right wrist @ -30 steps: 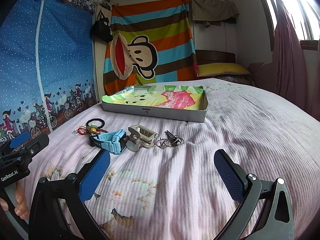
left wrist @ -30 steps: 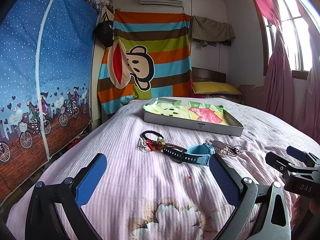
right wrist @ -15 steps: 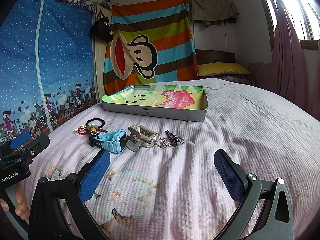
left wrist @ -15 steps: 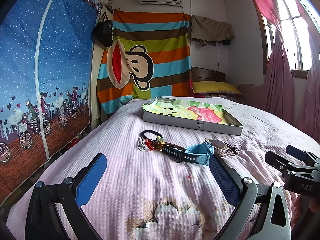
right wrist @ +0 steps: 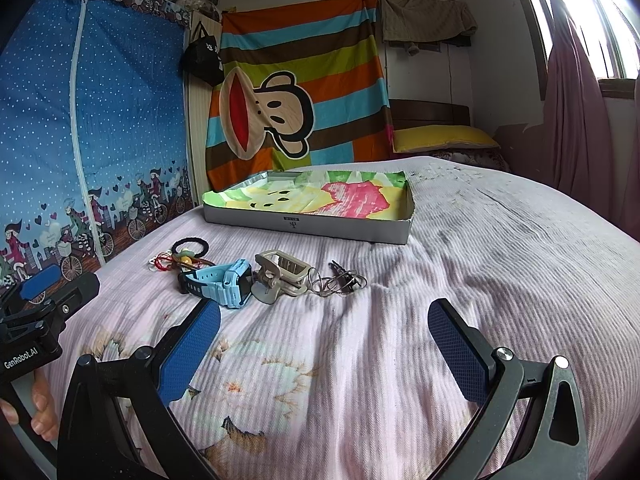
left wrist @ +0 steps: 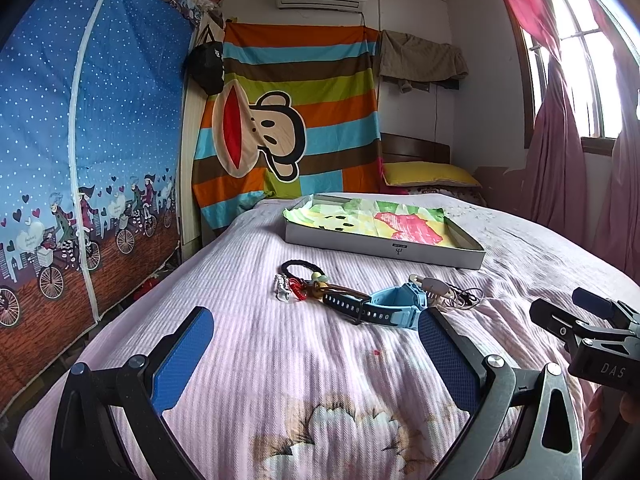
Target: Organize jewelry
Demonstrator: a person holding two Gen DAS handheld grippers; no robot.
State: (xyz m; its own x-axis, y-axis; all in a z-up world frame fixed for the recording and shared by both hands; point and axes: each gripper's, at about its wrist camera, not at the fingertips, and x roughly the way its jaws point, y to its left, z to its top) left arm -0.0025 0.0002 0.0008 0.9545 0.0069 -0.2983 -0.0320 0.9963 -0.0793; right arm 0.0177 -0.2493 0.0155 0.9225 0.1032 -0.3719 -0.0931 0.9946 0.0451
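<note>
Pink striped bedding (left wrist: 256, 344) fills my left wrist view, and on it I count one shallow grey box (left wrist: 384, 249) lined with a colourful cartoon sheet, carrying a small dark label on its near wall that I cannot read. Nearer to me lies one loose cluster of jewelry: one black hair tie (left wrist: 301, 270), one red-and-brown cord bracelet (left wrist: 320, 289), one blue watch (left wrist: 384, 306) and one beige watch (left wrist: 434, 286) with thin wire loops beside it. My left gripper (left wrist: 316, 354) hangs over the bedding just short of the cluster, its two blue-padded fingers spread wide with nothing between them. At the right edge I see the other gripper's body, printed "DAS". In the right wrist view I count the same single box (right wrist: 308, 229), again with an unreadable label, and the same cluster, with the blue watch (right wrist: 224, 282) touching the beige watch (right wrist: 280, 274), the hair tie (right wrist: 190, 246) behind and one tangle of wire loops (right wrist: 340, 278) to the right. My right gripper (right wrist: 324, 350) also sits wide open and holds nothing, its left pad just beside the blue watch. At the left edge the other gripper's body reads "GenRobot.AI", with a person's fingers (right wrist: 40, 400) wrapped below it.
</note>
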